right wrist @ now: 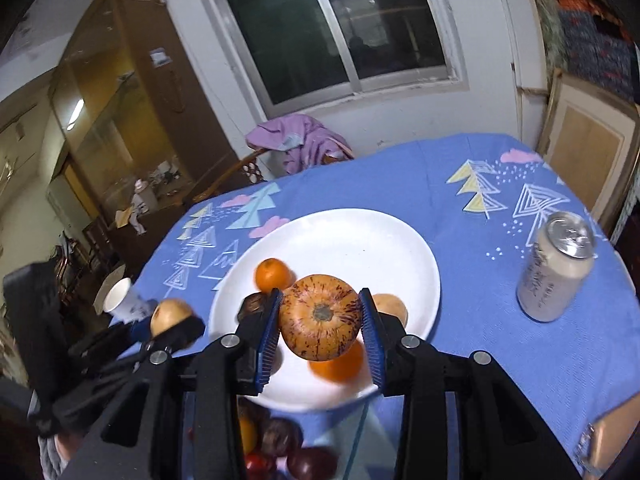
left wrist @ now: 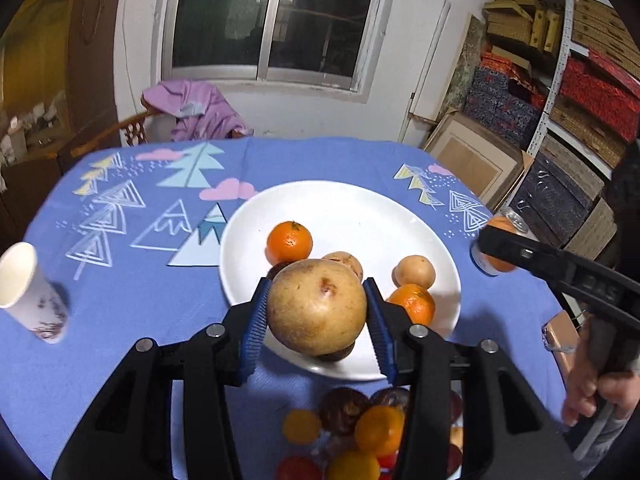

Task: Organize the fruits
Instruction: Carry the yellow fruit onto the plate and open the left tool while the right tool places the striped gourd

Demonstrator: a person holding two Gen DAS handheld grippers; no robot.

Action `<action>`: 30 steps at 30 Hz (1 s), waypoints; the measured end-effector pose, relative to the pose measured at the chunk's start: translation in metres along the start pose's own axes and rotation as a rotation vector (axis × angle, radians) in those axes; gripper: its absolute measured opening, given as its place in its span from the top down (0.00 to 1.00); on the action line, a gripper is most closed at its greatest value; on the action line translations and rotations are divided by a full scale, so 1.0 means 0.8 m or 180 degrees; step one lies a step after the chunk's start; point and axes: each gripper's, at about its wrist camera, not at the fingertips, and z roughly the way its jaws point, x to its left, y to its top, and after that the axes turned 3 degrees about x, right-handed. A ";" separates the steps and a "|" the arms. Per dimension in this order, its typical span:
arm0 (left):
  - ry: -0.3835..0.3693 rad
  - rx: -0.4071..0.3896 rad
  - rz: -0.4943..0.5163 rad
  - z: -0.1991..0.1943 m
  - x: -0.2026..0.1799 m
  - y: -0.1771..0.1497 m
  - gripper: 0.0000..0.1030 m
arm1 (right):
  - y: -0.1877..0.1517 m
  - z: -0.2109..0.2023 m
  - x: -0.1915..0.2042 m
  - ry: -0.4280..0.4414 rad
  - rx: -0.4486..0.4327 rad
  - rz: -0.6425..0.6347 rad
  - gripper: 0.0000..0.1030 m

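Two fruits in our grip: left tool (left wrist: pixel 316 312) clamps a tan pear (left wrist: pixel 316 306), right tool (right wrist: pixel 320 322) clamps a speckled orange fruit (right wrist: pixel 319 317), both above the white plate's (left wrist: pixel 360 208) 6 o'clock rim. Oranges (left wrist: pixel 289 241) sit on it. Can (right wrist: pixel 554 266) at 3 o'clock, paper cup (left wrist: pixel 28 292) at 9 on the tabletop (left wrist: pixel 120 320).

White plate (left wrist: pixel 360 208) on blue tree-patterned tablecloth (left wrist: pixel 120 360).
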 end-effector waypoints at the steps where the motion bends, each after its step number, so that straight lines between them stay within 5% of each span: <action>1: -0.0012 0.0057 0.0007 0.014 -0.001 0.002 0.56 | 0.006 0.019 -0.005 -0.0008 0.0065 0.0025 0.62; 10: -0.0212 0.0442 0.0555 0.087 -0.053 -0.016 0.56 | 0.015 0.114 -0.012 -0.0072 0.0375 -0.0038 0.63; 14: -0.0155 0.0400 0.0659 0.091 -0.063 -0.017 0.54 | 0.015 0.129 -0.007 -0.0122 0.0403 -0.0127 0.63; 17: -0.0107 0.0369 0.0644 0.093 -0.063 -0.014 0.38 | 0.015 0.140 0.000 -0.0157 0.0421 -0.0211 0.62; 19: -0.0047 0.0335 0.0663 0.093 -0.062 -0.013 0.28 | 0.013 0.145 0.000 -0.0161 0.0432 -0.0229 0.62; 30: -0.0152 0.0279 0.0436 0.073 -0.038 -0.011 0.22 | 0.020 0.097 -0.006 -0.0009 0.0175 -0.0055 0.48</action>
